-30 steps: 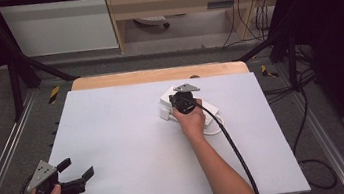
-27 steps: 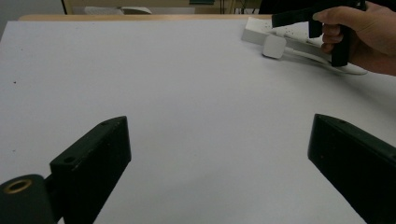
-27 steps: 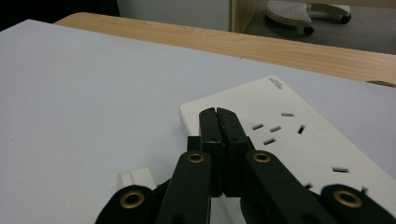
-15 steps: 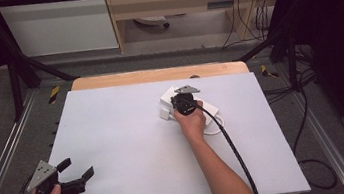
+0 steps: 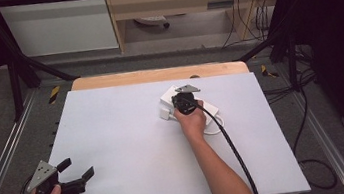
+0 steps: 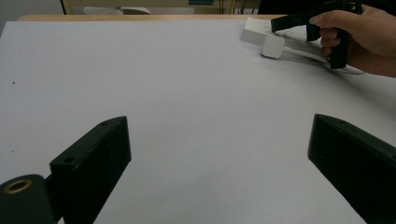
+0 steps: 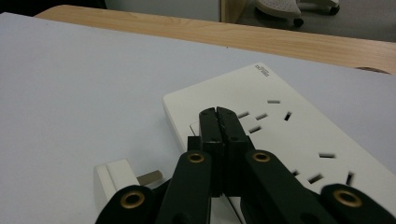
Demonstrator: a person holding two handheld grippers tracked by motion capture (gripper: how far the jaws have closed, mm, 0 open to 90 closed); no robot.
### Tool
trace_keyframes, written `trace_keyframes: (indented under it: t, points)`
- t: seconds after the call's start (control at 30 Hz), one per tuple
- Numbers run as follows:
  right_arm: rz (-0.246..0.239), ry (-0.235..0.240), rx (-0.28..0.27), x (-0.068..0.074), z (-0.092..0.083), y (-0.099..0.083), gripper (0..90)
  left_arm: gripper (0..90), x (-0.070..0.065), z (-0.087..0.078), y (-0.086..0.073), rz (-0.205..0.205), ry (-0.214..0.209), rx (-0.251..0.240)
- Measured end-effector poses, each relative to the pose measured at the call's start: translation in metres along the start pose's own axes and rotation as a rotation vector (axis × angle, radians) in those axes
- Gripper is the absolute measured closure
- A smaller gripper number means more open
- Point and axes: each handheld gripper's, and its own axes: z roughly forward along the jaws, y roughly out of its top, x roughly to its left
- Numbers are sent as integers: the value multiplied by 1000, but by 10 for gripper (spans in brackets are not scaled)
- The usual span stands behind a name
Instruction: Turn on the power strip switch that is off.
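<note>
Closed right gripper [image 7: 218,122] presses its jaw tips on the white power strip [image 7: 299,135] at the table's [image 5: 114,135] far side, apparently at its switch; a white plug [image 7: 114,179] lies unplugged beside it. Left gripper [image 5: 76,171] waits open, empty.

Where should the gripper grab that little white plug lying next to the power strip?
Probably the white plug by its boxy body, across the two flat sides, coming down from above. It lies flat on the table beside the power strip with its metal prongs pointing sideways.
</note>
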Motion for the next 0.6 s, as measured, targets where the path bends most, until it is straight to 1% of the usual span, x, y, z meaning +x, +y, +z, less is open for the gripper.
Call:
trace_keyframes:
  t: [0.23,0.3,0.33,0.37,0.47,0.53,0.6]
  points:
    - [-1,0,2,0,0,0,900,60,0,0,0,4,0,1]
    - [1,-9,6,0,0,0,900,60,0,0,0,2,0,0]
    - [-6,-16,15,0,0,0,900,60,0,0,0,4,1,0]
    - [-4,-15,15,0,0,-1,900,60,0,0,0,2,0,0]
    - [4,9,20,-3,0,0,900,60,0,0,0,4,-2,0]
    - [21,23,22,-5,0,0,900,60,0,0,0,3,-2,-1]
    - [21,37,20,-5,-1,0,900,60,0,0,0,3,-1,0]
